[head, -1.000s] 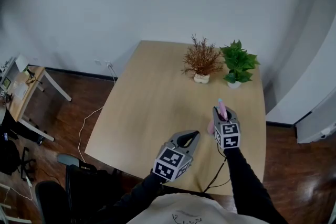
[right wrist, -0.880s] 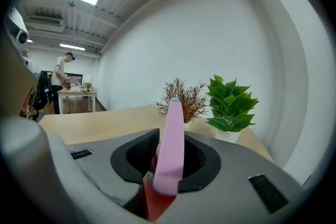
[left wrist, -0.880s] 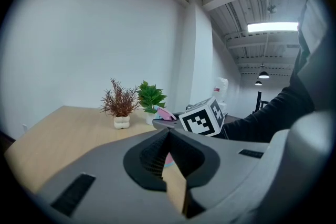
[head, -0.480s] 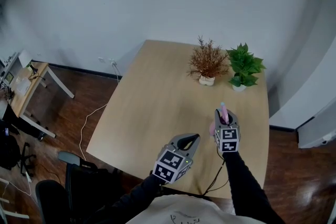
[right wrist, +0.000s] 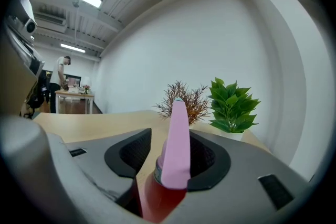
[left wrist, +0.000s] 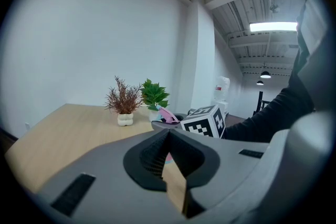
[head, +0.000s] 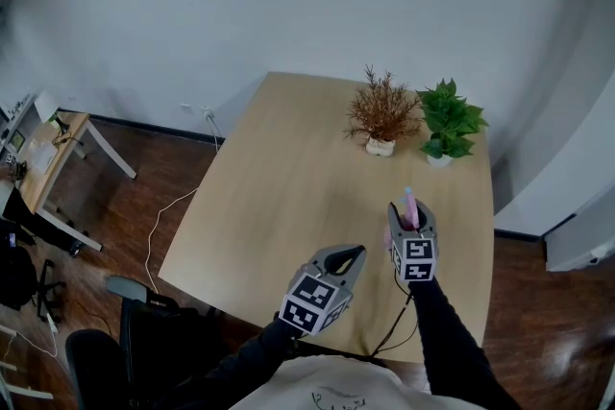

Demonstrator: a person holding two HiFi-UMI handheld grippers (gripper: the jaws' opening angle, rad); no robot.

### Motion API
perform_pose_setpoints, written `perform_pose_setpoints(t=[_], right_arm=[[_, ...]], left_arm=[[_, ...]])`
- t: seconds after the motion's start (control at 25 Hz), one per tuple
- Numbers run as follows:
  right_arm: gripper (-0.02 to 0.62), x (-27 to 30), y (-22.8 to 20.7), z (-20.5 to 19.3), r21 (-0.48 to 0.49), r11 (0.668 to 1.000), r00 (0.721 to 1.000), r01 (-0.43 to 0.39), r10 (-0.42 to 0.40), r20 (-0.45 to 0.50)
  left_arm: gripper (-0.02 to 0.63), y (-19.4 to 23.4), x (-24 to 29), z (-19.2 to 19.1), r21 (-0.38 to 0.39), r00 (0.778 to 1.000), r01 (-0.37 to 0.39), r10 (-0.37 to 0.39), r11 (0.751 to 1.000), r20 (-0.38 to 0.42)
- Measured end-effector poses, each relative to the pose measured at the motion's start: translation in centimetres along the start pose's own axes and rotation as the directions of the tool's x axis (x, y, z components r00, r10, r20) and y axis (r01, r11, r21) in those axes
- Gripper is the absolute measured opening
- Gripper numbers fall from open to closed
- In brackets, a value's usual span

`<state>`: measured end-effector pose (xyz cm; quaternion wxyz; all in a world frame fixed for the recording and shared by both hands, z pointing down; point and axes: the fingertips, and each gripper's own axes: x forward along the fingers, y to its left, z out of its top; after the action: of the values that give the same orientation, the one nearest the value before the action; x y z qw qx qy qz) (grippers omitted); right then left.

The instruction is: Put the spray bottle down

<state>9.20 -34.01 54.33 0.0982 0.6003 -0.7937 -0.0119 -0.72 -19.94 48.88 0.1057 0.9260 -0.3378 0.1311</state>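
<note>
The spray bottle (right wrist: 176, 139), with a pink head and a red body, stands upright on the wooden table (head: 279, 187) near its right front. My right gripper (head: 408, 214) is around the bottle. Its jaws are opening, and a strip of table shows between the left pad and the bottle's body. In the left gripper view the bottle's pink head (left wrist: 167, 115) shows just beyond the right gripper's marker cube (left wrist: 205, 120). My left gripper (head: 357, 252) hovers to the bottle's left, shut and holding nothing.
Two small potted plants stand at the table's far right: a brown dried one (head: 381, 115) and a green leafy one (head: 450, 122). A cable hangs off the table's front edge (head: 399, 326). Another desk (head: 43, 158) stands at the far left, on the floor.
The right gripper's jaws have spread a little around the bottle, which stays upright on the table. The left gripper has kept its place.
</note>
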Motion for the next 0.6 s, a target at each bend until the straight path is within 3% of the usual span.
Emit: perform_pose_setpoints(t=[0.24, 0.52, 0.6], right_arm=[[0.252, -1.1, 0.0, 0.6, 0.040, 0.999, 1.000, 0.007, -0.007, 0.006], [0.252, -5.9, -1.6, 0.9, 0.072, 0.997, 0.999, 0.039, -0.040, 0.017], [0.210, -8.0, -2.2, 1.2, 0.094, 0.994, 0.998, 0.057, -0.059, 0.016]], left_arm=[[0.017, 0.0, -0.1, -0.1, -0.011, 1.000, 0.001, -0.001, 1.000, -0.001], [0.017, 0.0, 0.1, 0.2, -0.020, 1.000, 0.004, -0.004, 1.000, 0.015], [0.017, 0.0, 0.3, 0.3, -0.018, 1.000, 0.003, -0.003, 1.000, 0.019]])
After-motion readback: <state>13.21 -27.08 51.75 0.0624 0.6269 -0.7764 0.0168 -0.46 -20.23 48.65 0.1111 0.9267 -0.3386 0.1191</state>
